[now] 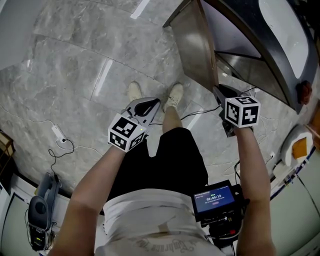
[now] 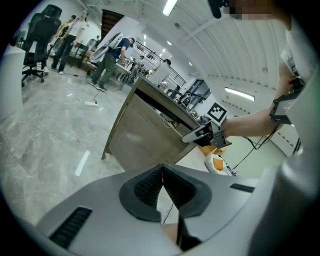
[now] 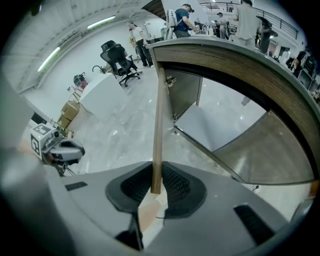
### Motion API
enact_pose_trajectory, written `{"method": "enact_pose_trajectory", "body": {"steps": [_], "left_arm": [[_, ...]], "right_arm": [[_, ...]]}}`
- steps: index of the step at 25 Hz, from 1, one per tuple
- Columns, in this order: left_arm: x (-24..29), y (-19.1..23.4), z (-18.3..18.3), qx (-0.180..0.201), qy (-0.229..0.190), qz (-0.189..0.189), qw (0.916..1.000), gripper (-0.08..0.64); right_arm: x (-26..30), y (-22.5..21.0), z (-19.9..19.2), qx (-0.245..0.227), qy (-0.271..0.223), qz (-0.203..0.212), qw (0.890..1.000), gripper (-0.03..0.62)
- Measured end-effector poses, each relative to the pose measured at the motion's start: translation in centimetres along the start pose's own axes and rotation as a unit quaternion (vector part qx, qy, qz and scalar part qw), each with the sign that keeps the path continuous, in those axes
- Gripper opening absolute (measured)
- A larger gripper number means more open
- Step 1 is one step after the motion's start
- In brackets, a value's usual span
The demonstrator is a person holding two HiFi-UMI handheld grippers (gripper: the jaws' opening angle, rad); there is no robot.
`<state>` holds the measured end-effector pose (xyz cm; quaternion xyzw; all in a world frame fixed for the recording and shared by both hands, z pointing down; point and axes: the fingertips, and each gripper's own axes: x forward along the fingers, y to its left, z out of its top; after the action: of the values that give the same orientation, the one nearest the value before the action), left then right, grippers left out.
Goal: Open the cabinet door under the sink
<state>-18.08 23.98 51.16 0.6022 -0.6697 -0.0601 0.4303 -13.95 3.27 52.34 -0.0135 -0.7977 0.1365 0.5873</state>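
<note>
Right gripper [image 3: 156, 186] pinched free edge of cabinet door [image 3: 159, 115], thin edge caught between ribbed dark pads. Door: flat wood-grain panel, standing open from cabinet [image 3: 220, 120], long axis running straight away from jaws. Cabinet's smooth pale interior lay right of those jaws. Left gripper [image 2: 162, 186] pressed together, empty, door well to its right, over marbled grey floor [image 1: 75, 75].

Bright, even light is falling from ceiling strip lamps [image 2: 170, 6] and glaring in white streaks off the glossy marble floor [image 1: 65, 60], while both gripper views are bowing heavily, darkening at their round edges and blurring close up.
</note>
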Motion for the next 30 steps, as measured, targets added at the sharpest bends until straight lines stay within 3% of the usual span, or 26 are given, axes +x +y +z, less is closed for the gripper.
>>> {"method": "enact_pose_trajectory", "body": {"steps": [5,12,17,30], "left_arm": [[-1.1,-0.4,-0.4,0.009,-0.002,-0.018,0.9998,0.009],[-3.1,0.6,-1.6,0.004,-0.001,-0.011,0.9999,0.011],[-3.4,-0.1,-2.7,0.000,0.006,-0.021,0.9998,0.011],[-4.0,-0.8,-3.3,-0.002,0.008,-0.034,0.9994,0.011]], "right_arm": [[0.5,2.3,-0.1,0.033,0.002,0.031,0.999,0.074],[1.7,6.2,0.4,0.071,0.012,0.089,0.993,0.084],[2.8,8.9,1.0,0.076,0.019,0.113,0.991,0.099],[4.8,14.9,3.5,0.178,-0.007,0.203,0.963,0.107]]}}
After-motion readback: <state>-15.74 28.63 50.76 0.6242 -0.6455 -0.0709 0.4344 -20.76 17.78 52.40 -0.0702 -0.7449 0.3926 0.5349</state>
